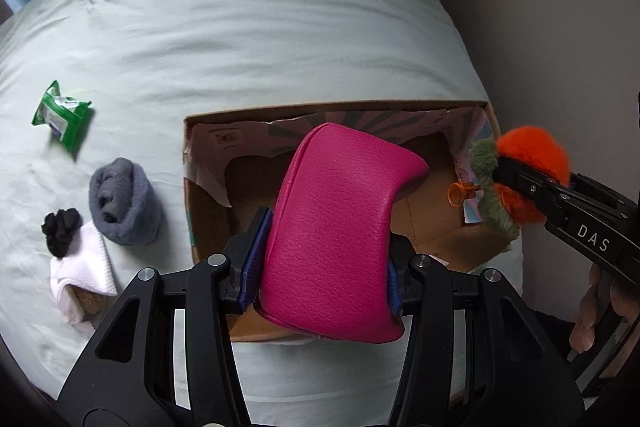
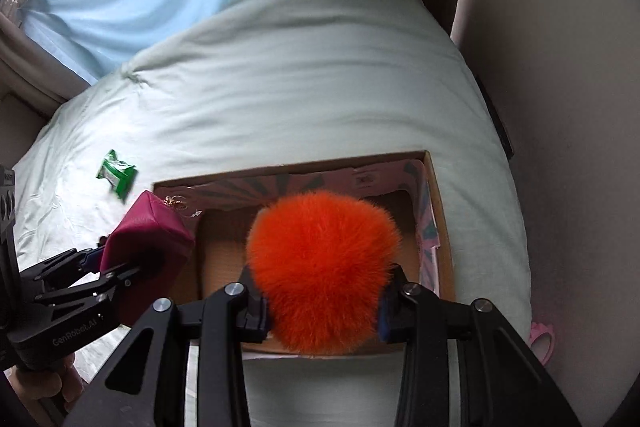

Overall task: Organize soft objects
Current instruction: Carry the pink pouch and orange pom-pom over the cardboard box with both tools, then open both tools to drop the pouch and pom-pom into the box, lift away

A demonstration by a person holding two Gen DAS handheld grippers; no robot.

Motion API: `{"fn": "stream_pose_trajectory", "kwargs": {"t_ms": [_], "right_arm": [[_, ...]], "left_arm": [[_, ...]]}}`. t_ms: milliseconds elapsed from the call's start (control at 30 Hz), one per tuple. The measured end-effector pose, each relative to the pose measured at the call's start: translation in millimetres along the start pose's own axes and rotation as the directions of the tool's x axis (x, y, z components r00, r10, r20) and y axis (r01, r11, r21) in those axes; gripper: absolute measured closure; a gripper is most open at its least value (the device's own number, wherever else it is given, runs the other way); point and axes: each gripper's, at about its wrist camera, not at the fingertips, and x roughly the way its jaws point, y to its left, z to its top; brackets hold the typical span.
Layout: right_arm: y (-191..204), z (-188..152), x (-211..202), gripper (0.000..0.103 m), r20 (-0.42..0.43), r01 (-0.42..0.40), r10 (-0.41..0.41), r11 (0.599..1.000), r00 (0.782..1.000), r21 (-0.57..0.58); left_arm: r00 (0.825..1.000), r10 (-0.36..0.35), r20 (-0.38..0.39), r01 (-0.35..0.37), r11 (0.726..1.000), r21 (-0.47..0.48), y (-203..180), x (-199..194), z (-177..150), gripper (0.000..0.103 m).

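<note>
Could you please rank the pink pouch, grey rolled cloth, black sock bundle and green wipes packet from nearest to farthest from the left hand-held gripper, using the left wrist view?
1. Pink pouch: clamped in the left hand-held gripper.
2. Grey rolled cloth: on the bed, left.
3. Black sock bundle: farther left.
4. Green wipes packet: upper left, farthest.

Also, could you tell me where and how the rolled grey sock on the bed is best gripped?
Grip the grey sock across the middle of its roll, coming from above. It lies as a thick bundle, apart from the black sock beside it, so fingers fit either side.

One cardboard box (image 1: 440, 247), one pink pouch (image 1: 336, 227), one orange pompom (image 2: 320, 267) (green-tufted), one green packet (image 1: 62, 115).
</note>
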Motion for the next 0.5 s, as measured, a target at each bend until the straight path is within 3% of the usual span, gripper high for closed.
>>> {"fn": "stream_pose_trajectory", "kwargs": {"t_ms": [233, 367, 400, 467, 500], "right_arm": [[-13, 7, 49, 0.068, -0.094, 0.018, -0.018, 1.0, 0.995, 0.005], [-14, 9, 66, 0.068, -0.126, 0.016, -0.013, 1.0, 0.992, 0.018], [-14, 10, 68, 0.064, -0.129, 0.023, -0.02, 1.0, 0.991, 0.019], [-13, 12, 69, 0.053, -0.114, 0.06, -0.058, 0.998, 0.992, 0.012], [-14, 13, 70, 0.032, -0.115, 0.063, -0.061, 0.998, 0.991, 0.01]], "left_arm": [[0.995, 0.039, -0.089, -0.037, 0.999, 0.021, -12, 48, 8, 0.059], [0.993, 0.06, -0.1, -0.053, 0.996, 0.074, -21, 57, 10, 0.057], [0.995, 0.055, -0.087, -0.048, 0.996, 0.081, -24, 54, 9, 0.049], [0.996, 0.069, -0.059, -0.064, 0.994, 0.086, -26, 48, 11, 0.016], [0.996, 0.079, -0.043, -0.075, 0.993, 0.09, -26, 45, 11, 0.001]]}}
